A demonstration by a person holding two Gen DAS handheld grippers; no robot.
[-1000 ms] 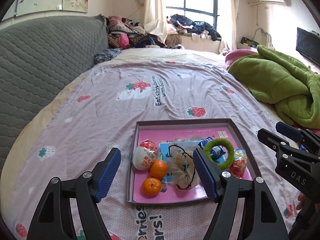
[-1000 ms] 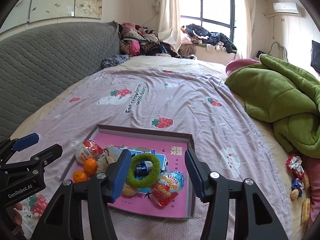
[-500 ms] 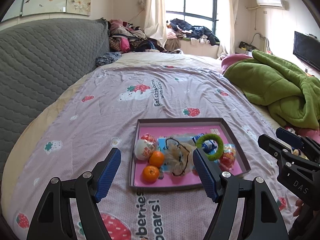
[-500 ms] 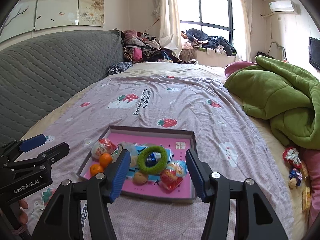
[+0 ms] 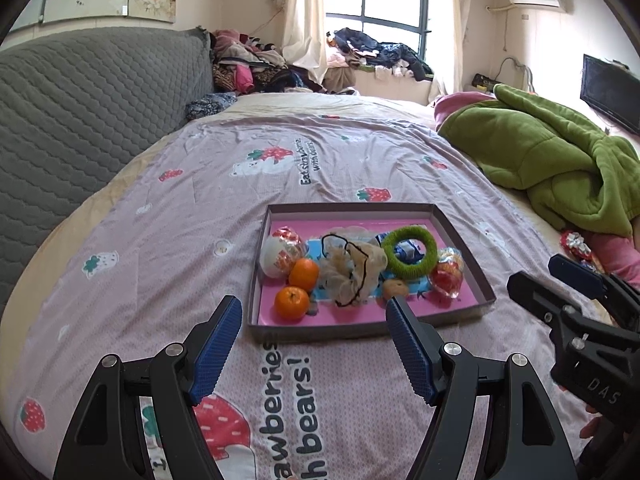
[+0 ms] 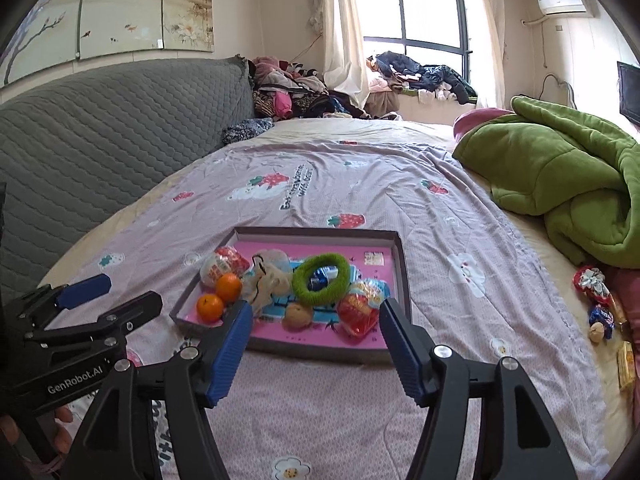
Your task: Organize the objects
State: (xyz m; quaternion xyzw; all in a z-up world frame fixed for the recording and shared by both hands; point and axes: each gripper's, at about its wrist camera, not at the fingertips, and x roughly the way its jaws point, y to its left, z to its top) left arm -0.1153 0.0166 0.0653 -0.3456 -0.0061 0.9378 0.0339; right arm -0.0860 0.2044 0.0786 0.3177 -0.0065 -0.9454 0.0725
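Tray (image 5: 460,240) mid-frame on bed (image 5: 160,240) in left view, holding oranges (image 5: 292,302) and green ring (image 5: 409,252), left gripper (image 5: 314,338) released below it, in right view tray (image 6: 403,272) centre, right gripper (image 6: 316,334) fingers opening, nothing between, green blanket (image 6: 560,176) right.

Blue packet (image 5: 408,249) half hidden inside green ring (image 5: 409,252); label unreadable
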